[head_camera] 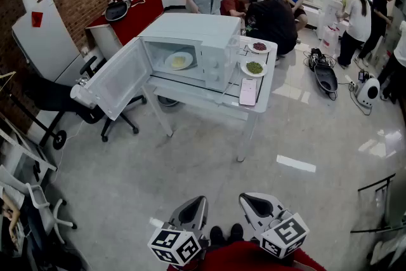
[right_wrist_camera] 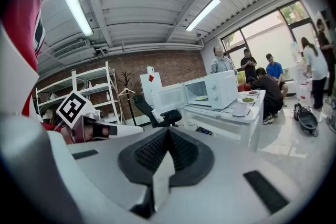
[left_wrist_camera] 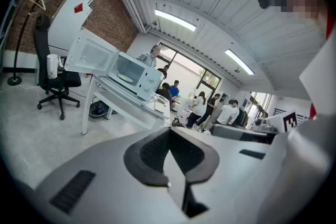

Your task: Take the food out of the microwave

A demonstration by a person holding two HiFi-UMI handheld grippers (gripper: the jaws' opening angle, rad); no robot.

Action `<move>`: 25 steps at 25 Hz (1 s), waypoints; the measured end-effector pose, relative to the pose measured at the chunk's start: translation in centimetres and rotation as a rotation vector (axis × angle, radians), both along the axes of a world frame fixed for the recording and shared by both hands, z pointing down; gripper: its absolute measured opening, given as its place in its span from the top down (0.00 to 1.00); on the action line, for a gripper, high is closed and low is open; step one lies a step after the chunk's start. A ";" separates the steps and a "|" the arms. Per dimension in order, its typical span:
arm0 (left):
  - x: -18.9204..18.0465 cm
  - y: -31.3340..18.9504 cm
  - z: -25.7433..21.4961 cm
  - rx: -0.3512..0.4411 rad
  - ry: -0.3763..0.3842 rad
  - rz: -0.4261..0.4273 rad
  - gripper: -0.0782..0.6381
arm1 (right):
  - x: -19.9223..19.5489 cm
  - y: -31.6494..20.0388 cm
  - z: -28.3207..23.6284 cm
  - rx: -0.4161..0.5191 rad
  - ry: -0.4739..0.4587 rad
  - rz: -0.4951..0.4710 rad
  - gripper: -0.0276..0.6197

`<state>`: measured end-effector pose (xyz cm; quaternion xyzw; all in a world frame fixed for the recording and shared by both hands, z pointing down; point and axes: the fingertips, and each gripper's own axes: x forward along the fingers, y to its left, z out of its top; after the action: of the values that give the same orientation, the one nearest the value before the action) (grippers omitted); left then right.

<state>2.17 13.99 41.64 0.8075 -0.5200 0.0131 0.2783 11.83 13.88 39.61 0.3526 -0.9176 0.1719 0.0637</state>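
Observation:
A white microwave (head_camera: 190, 47) stands on a white table (head_camera: 190, 97) across the room, its door (head_camera: 117, 78) swung wide open to the left. Inside lies a white plate of yellow food (head_camera: 179, 61), which the left gripper view shows as a plate (left_wrist_camera: 125, 78) and the right gripper view as a plate (right_wrist_camera: 201, 98). My left gripper (head_camera: 198, 201) and right gripper (head_camera: 248, 198) are low in the head view, close to my body and far from the table. Both are shut, pads together, with nothing held.
To the right of the microwave are a plate of green food (head_camera: 254, 68), a plate of dark red food (head_camera: 259, 46) and a phone (head_camera: 248, 91). A black office chair (head_camera: 76, 105) stands under the open door. Several people stand or crouch behind the table. Gear lies on the floor at right (head_camera: 325, 73).

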 end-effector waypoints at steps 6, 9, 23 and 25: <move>0.2 0.0 -0.5 0.026 -0.008 0.006 0.88 | -0.4 0.0 0.3 0.006 0.021 -0.001 0.94; 0.2 -0.1 -0.8 0.037 -0.014 0.004 0.88 | -0.3 -0.2 0.5 0.007 0.039 0.002 0.94; 0.9 -0.4 -0.6 0.024 -0.032 -0.004 0.88 | 1.5 0.1 1.0 -0.003 0.066 0.024 0.94; 1.1 -0.6 -0.8 0.026 -0.030 -0.015 0.88 | 2.2 0.1 1.2 -0.011 0.070 0.029 0.94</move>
<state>3.31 13.36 40.89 0.8067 -0.5303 0.0164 0.2602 14.02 13.96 40.79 0.3712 -0.9087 0.1653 0.0954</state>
